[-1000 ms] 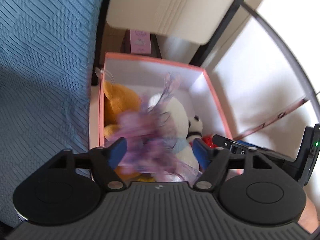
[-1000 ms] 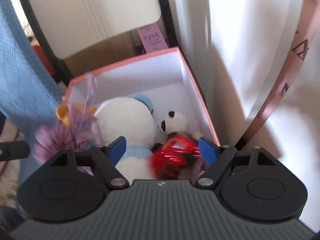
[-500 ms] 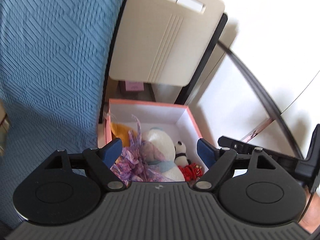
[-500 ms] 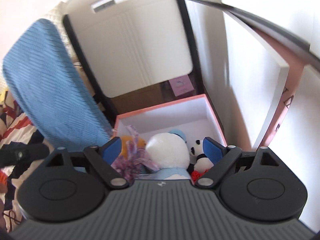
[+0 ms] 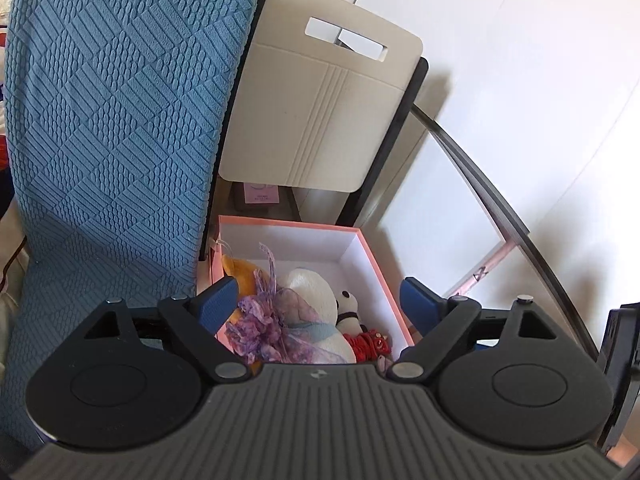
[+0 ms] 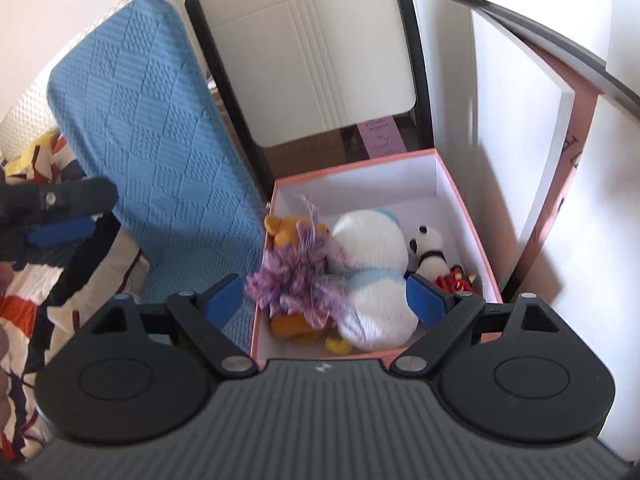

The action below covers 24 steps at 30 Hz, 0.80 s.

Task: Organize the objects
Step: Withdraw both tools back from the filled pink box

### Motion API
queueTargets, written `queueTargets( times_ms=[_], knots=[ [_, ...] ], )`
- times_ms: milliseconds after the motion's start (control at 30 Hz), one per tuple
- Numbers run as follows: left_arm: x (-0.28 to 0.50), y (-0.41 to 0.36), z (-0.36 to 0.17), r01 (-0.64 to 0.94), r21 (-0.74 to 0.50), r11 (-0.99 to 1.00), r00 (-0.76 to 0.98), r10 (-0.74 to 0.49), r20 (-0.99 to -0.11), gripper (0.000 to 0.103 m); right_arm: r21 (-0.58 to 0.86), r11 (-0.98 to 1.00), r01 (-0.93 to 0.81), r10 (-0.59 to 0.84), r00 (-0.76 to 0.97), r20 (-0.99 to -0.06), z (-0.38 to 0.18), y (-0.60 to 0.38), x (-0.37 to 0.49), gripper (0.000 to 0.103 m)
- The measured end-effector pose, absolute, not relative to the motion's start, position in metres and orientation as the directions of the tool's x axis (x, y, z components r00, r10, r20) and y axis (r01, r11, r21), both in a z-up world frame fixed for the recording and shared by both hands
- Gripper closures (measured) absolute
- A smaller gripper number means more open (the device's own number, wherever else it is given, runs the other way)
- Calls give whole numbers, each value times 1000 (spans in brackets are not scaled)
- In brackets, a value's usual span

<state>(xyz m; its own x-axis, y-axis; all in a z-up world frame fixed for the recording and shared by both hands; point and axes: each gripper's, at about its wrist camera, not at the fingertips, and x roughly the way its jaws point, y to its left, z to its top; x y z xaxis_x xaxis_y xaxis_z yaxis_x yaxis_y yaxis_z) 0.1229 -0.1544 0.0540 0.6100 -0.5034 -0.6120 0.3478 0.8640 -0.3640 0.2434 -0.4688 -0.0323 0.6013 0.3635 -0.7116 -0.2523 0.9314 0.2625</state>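
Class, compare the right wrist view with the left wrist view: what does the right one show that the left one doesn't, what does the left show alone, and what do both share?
Only the right wrist view shows the left gripper from outside and a patterned blanket beside the blue chair cover.

Only the left wrist view shows the right gripper's body at its edge.

Both show the pink box holding a white plush, panda, orange plush, purple ribbon bunch and red toy. Both grippers' jaws are open and empty.
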Motion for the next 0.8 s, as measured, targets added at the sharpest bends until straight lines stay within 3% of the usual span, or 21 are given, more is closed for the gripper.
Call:
queueTargets(
  times_ms=[800],
  knots=[
    [88,-138,20,310,-351,883,587,-469,-660,11,244,945,-218,326,578,-748,-48,-470,206,13]
  ],
)
